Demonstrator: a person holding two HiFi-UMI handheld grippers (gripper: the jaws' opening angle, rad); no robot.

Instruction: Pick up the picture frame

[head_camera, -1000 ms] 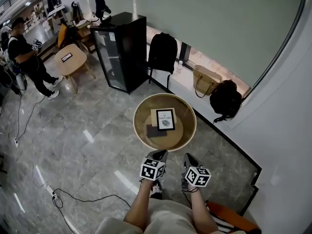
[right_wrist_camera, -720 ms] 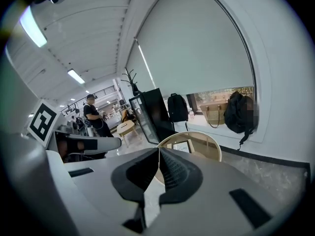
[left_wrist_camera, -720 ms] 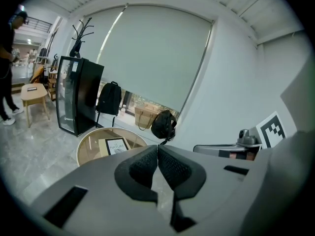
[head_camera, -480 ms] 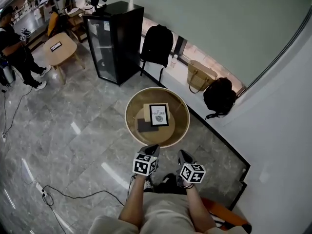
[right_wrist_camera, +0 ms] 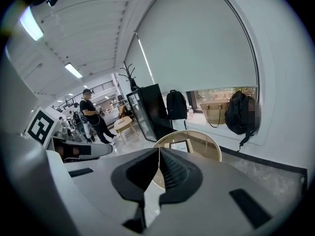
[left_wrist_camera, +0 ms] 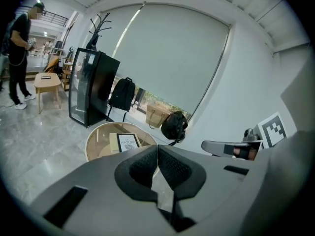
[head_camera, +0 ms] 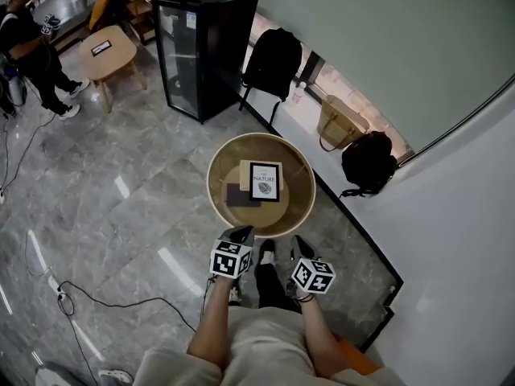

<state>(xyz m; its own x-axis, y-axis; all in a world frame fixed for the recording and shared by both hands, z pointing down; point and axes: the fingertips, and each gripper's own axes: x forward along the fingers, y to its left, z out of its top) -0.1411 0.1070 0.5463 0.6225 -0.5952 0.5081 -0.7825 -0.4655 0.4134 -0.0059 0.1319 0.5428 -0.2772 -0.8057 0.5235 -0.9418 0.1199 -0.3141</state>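
Note:
A black picture frame (head_camera: 265, 182) with a white print lies flat on the round glass-topped table (head_camera: 299, 207), partly over a pale wooden board and next to a dark square. It also shows in the left gripper view as the picture frame (left_wrist_camera: 128, 142) and in the right gripper view as the picture frame (right_wrist_camera: 181, 145). My left gripper (head_camera: 241, 234) and right gripper (head_camera: 298, 244) hang side by side just short of the table's near rim, both shut with nothing between the jaws. Neither touches the frame.
A black glass-door cabinet (head_camera: 199, 47) stands beyond the table. A black backpack on a chair (head_camera: 273, 61), a tan bag (head_camera: 341, 123) and another black backpack (head_camera: 369, 161) line the window ledge. A person (head_camera: 32, 51) stands by a small wooden table (head_camera: 111, 51) at far left. A cable (head_camera: 121, 320) trails over the floor.
Both grippers and the person's viewpoint have moved forward toward the round table, which now lies just ahead of the fingertips. Jaws stay shut.

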